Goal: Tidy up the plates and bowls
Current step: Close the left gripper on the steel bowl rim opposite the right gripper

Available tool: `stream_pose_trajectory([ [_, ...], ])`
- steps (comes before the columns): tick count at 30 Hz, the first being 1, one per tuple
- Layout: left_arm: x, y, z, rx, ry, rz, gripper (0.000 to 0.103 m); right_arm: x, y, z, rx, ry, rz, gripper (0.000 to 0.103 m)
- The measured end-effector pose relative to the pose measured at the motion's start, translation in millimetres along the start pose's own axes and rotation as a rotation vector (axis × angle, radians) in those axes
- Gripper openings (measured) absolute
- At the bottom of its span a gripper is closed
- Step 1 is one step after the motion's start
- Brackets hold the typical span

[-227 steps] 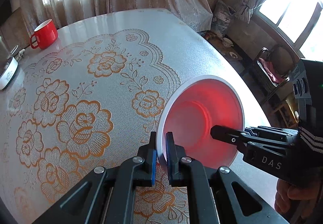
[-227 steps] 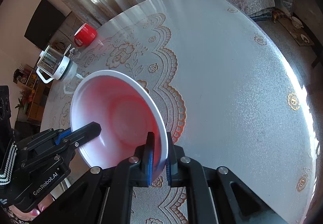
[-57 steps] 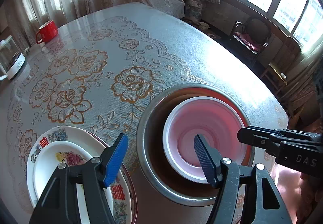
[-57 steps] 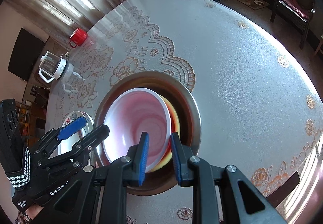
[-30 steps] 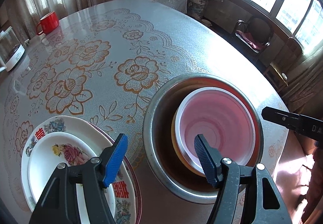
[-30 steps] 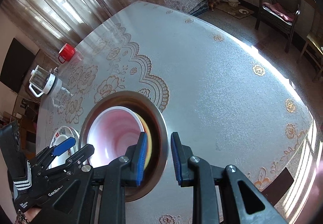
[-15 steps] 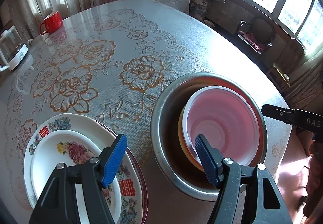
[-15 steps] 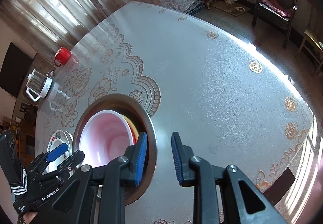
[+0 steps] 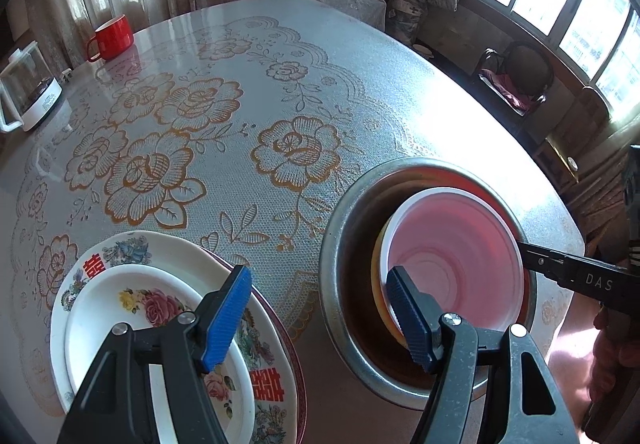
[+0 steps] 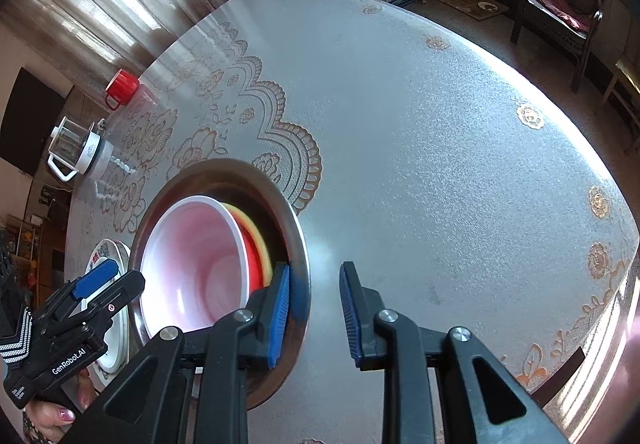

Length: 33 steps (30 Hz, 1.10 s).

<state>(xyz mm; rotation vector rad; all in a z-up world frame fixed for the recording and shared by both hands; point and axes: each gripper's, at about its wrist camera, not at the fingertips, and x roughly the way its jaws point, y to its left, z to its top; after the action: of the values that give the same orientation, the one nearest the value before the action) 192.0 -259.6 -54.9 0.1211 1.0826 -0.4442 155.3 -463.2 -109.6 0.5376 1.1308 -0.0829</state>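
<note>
A wide metal basin [image 9: 334,228] [image 10: 298,228] sits near the table's right edge. Nested in it are a white bowl with a pink inside [image 9: 452,256] [image 10: 196,264], a red bowl [image 10: 251,264] and a yellow bowl [image 9: 378,256] [image 10: 262,244]. To its left lies a stack of flowered plates [image 9: 120,296] [image 10: 100,252]. My left gripper [image 9: 318,318] [image 10: 108,284] hangs open between the plates and the basin, holding nothing. My right gripper [image 10: 314,310] [image 9: 532,262] is narrowly open astride the basin's right rim, with a gap at the outer pad.
A red mug [image 9: 114,36] [image 10: 122,86] and a glass jug [image 9: 28,92] [image 10: 74,148] stand at the table's far left. The lace-patterned tabletop [image 10: 440,144] stretches beyond the basin. A dark chair [image 9: 516,80] [image 10: 560,4] stands on the floor past the table's edge.
My right gripper has sunk toward the basin, and its right rim now lies between the jaws. The left gripper has stayed put, open as before.
</note>
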Motion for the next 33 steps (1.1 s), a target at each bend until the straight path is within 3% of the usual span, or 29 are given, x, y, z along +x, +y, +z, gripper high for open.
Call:
stream_pose_trajectory([
  [10, 4, 6, 3, -0.023, 0.01, -0.008, 0.071, 9, 1, 1, -0.015, 0.035, 0.017, 0.024],
  [15, 1, 17, 9, -0.068, -0.013, -0.017, 0.064, 14, 1, 0, -0.017, 0.05, 0.032, 0.024],
  [18, 8, 17, 11, -0.056, 0.023, -0.004, 0.063, 17, 0, 1, -0.028, 0.057, 0.041, 0.024],
  [24, 15, 1, 5, 0.037, 0.059, -0.002, 0.045, 19, 0, 2, -0.041, 0.056, 0.065, 0.018],
  [31, 23, -5, 2, 0.053, 0.096, -0.016, 0.017, 20, 5, 5, -0.077, 0.057, 0.065, 0.015],
  [33, 24, -6, 2, 0.053, 0.094, -0.004, 0.017, 21, 7, 6, -0.081, 0.059, 0.065, 0.014],
])
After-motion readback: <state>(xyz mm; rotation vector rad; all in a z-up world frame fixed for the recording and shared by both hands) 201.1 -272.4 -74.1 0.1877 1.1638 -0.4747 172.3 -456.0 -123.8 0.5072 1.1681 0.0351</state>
